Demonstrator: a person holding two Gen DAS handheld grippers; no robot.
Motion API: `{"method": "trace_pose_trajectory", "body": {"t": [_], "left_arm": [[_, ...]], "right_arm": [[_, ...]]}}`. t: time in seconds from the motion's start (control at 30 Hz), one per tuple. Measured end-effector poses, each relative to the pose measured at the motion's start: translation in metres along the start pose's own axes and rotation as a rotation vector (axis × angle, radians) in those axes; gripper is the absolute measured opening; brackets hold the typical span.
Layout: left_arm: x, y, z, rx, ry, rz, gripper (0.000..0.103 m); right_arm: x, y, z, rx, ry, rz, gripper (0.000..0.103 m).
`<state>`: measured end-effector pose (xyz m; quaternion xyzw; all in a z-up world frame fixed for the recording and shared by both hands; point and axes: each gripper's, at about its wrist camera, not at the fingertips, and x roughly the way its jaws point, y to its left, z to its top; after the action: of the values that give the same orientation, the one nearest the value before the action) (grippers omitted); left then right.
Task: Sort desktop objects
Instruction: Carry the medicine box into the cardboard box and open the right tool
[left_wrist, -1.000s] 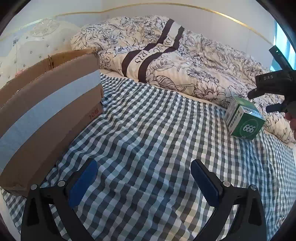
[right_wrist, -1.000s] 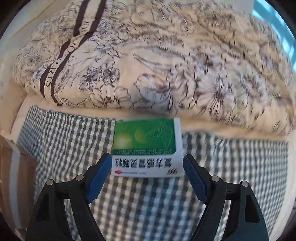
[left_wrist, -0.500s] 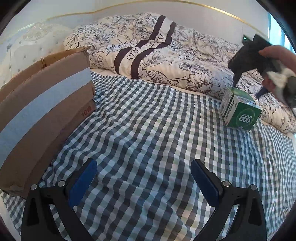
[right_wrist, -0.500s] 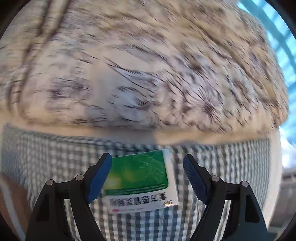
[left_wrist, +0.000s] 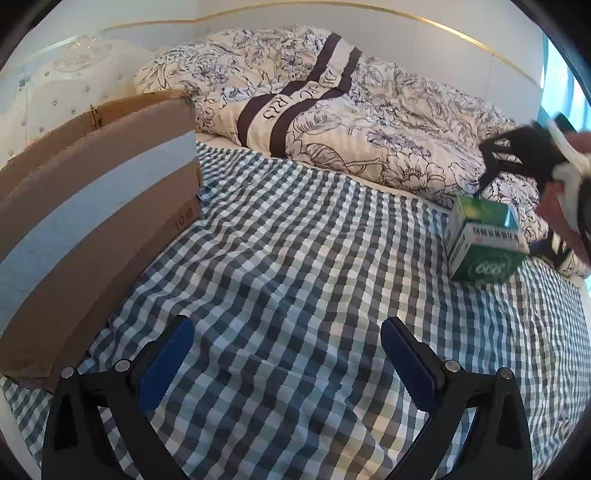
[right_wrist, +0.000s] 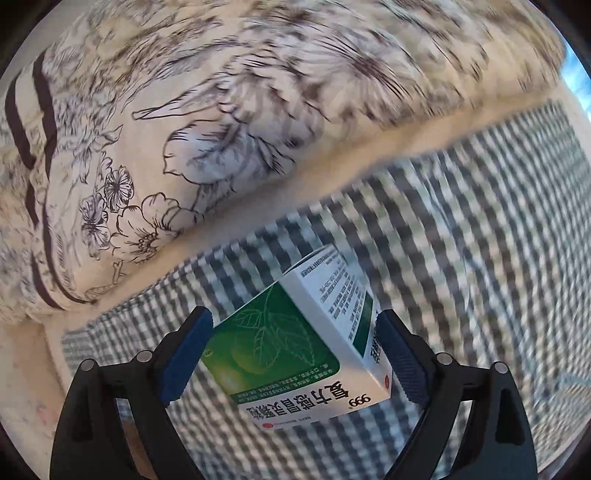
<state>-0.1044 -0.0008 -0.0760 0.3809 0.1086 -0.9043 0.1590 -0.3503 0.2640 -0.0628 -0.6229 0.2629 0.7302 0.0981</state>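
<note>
A green and white medicine box (right_wrist: 295, 347) lies tilted between the blue pads of my right gripper (right_wrist: 291, 350). The jaws stand wide, close beside the box's sides, and I cannot tell whether the pads touch it. In the left wrist view the same box (left_wrist: 484, 240) sits on the checked bedsheet at the right, with the right gripper above it. My left gripper (left_wrist: 284, 365) is open and empty, low over the sheet. A cardboard box (left_wrist: 92, 206) with a pale blue tape band stands at the left.
A floral duvet (left_wrist: 332, 122) is heaped along the back of the bed, just behind the medicine box. A white tufted headboard (left_wrist: 74, 81) is behind the cardboard box. The checked sheet (left_wrist: 295, 258) stretches between the cardboard box and the medicine box.
My right gripper has come down and turned over the medicine box, which now lies tilted between its pads. The left gripper has hardly moved.
</note>
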Motion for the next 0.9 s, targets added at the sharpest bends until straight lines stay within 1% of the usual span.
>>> {"method": "trace_pose_trajectory", "body": {"t": [0.07,0.17,0.27,0.3,0.4,0.47,0.53,0.57,0.63,0.7,0.77,0.83,0.9], "left_arm": [[-0.002,0.003,0.0,-0.001,-0.005,0.001,0.103],[-0.01,0.011,0.001,-0.03,-0.015,-0.014,0.103],[-0.021,0.018,0.001,-0.047,-0.026,-0.026,0.103],[-0.026,0.021,0.0,-0.046,-0.028,-0.033,0.103],[-0.043,0.031,-0.006,-0.033,-0.044,-0.037,0.103],[-0.055,0.037,-0.011,-0.012,-0.053,-0.032,0.103],[-0.065,0.041,-0.013,0.02,-0.058,-0.028,0.103],[-0.07,0.043,-0.014,0.042,-0.065,-0.022,0.103],[-0.081,0.046,-0.014,0.08,-0.089,-0.009,0.103],[-0.089,0.047,-0.013,0.107,-0.103,-0.005,0.103],[-0.095,0.05,-0.01,0.113,-0.116,0.005,0.103],[-0.099,0.053,-0.008,0.108,-0.117,0.001,0.103],[-0.102,0.053,-0.008,0.103,-0.117,-0.008,0.103]], "right_arm": [[-0.002,-0.015,-0.011,0.039,0.003,0.062,0.093],[-0.007,-0.034,-0.03,0.05,0.021,0.16,0.094],[-0.012,-0.045,-0.054,-0.018,0.079,0.235,0.093],[-0.012,-0.048,-0.068,-0.06,0.087,0.237,0.091],[-0.001,-0.062,-0.119,-0.232,0.121,0.182,0.091],[0.01,-0.074,-0.148,-0.278,0.16,0.208,0.089],[0.018,-0.084,-0.168,-0.301,0.173,0.204,0.087],[0.018,-0.088,-0.174,-0.307,0.167,0.212,0.087],[0.009,-0.095,-0.18,-0.302,0.134,0.258,0.087],[-0.008,-0.1,-0.184,-0.309,0.087,0.31,0.087],[-0.029,-0.099,-0.189,-0.353,0.047,0.33,0.087],[-0.051,-0.09,-0.194,-0.433,-0.008,0.29,0.087],[-0.075,-0.076,-0.198,-0.558,-0.109,0.222,0.087]]}}
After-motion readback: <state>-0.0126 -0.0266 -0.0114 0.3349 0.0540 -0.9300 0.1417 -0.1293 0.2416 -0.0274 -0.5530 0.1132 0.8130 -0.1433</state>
